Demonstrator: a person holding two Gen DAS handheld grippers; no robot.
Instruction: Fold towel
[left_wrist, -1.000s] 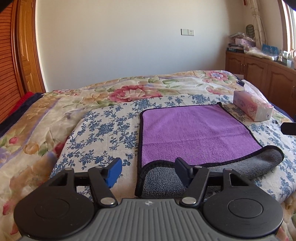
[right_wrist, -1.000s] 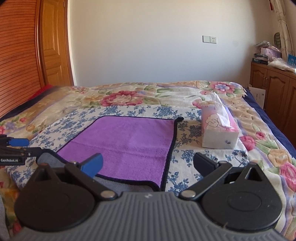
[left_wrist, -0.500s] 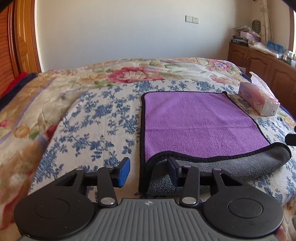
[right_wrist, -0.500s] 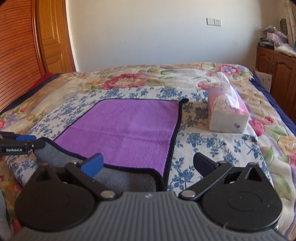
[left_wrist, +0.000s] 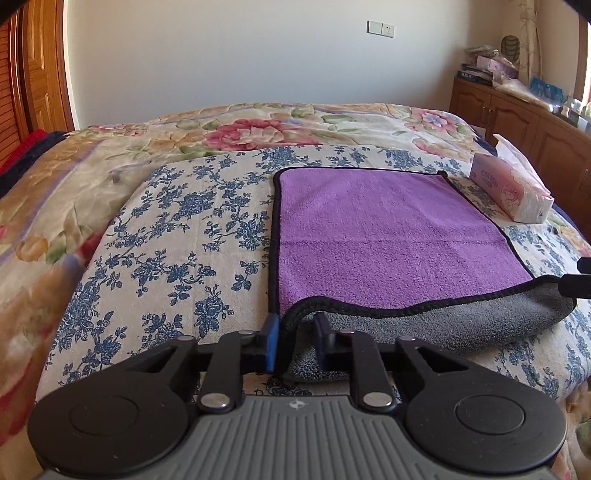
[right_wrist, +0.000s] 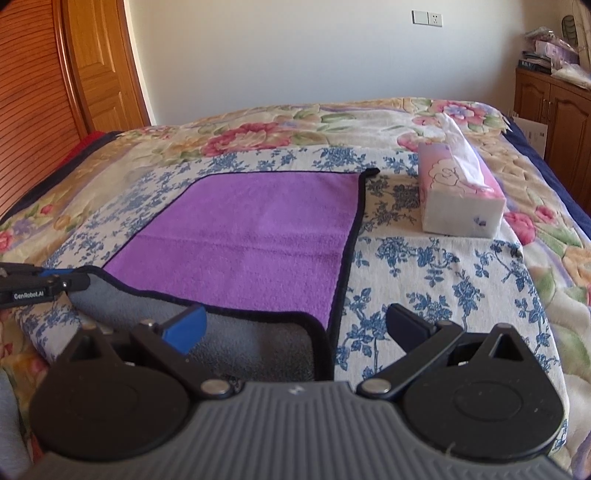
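A purple towel (left_wrist: 380, 236) with black trim and a grey underside lies flat on the bed. Its near edge is curled over, showing grey. My left gripper (left_wrist: 295, 339) has its jaws nearly closed around the near left corner of the towel, with the black trim between the pads. In the right wrist view the towel (right_wrist: 255, 236) lies ahead, and my right gripper (right_wrist: 295, 328) is open, its jaws wide on either side of the towel's near right corner. The left gripper (right_wrist: 44, 284) shows at the left edge of that view.
A pink and white tissue box (right_wrist: 458, 195) lies on the bed right of the towel; it also shows in the left wrist view (left_wrist: 513, 192). The floral bedspread (left_wrist: 166, 236) covers the bed. Wooden cabinets (left_wrist: 524, 125) stand at the right, a wooden door (right_wrist: 99, 70) at the left.
My left gripper moved forward and narrowed its jaws around the towel's near left corner. My right gripper moved forward over the near right corner and stayed open.
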